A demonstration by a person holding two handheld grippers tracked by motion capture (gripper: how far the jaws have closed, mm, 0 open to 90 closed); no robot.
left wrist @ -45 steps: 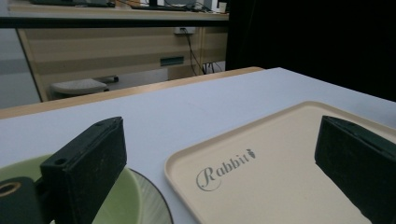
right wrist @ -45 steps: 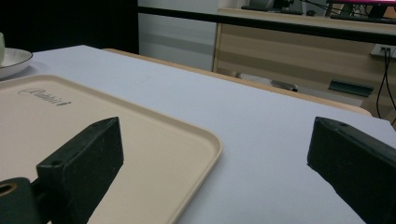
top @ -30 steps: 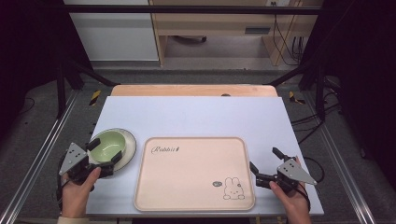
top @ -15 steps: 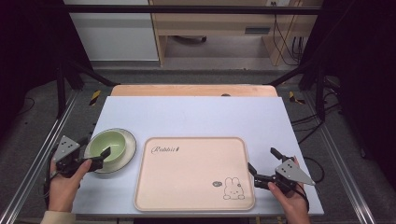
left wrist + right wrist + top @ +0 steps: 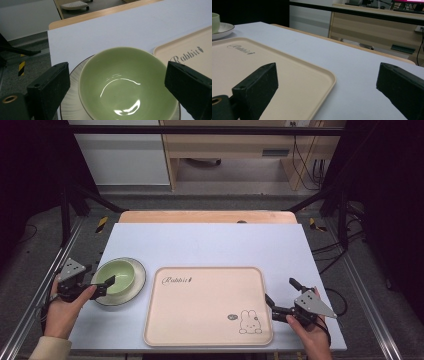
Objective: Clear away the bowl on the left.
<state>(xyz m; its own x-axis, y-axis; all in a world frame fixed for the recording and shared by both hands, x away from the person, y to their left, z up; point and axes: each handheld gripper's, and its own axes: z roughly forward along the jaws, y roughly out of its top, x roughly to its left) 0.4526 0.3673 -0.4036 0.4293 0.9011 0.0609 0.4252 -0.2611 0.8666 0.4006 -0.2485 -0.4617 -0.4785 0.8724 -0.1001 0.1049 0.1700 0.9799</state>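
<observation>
A pale green bowl (image 5: 116, 276) sits on a white ribbed plate (image 5: 139, 271) at the table's left. My left gripper (image 5: 101, 277) is open at the bowl's left side, one jaw beyond the rim and one over the near rim. In the left gripper view the bowl (image 5: 125, 82) lies between the wide-apart jaws of that gripper (image 5: 116, 72), untouched. A beige tray (image 5: 207, 305) with a rabbit print lies in the middle. My right gripper (image 5: 281, 292) is open at the tray's right edge; in the right gripper view the jaws of that gripper (image 5: 328, 72) straddle the tray's corner (image 5: 262, 62).
The white table (image 5: 215, 245) has a wooden strip (image 5: 205, 216) along its far edge. Metal frame rails (image 5: 30, 315) run down both sides. The tray (image 5: 190, 50) lies close to the plate's right side. Bowl (image 5: 215, 21) and plate (image 5: 224, 27) show far left in the right gripper view.
My left gripper has drawn back to the left and slightly farther away, from over the plate to the bowl's left side. The right gripper has hardly moved.
</observation>
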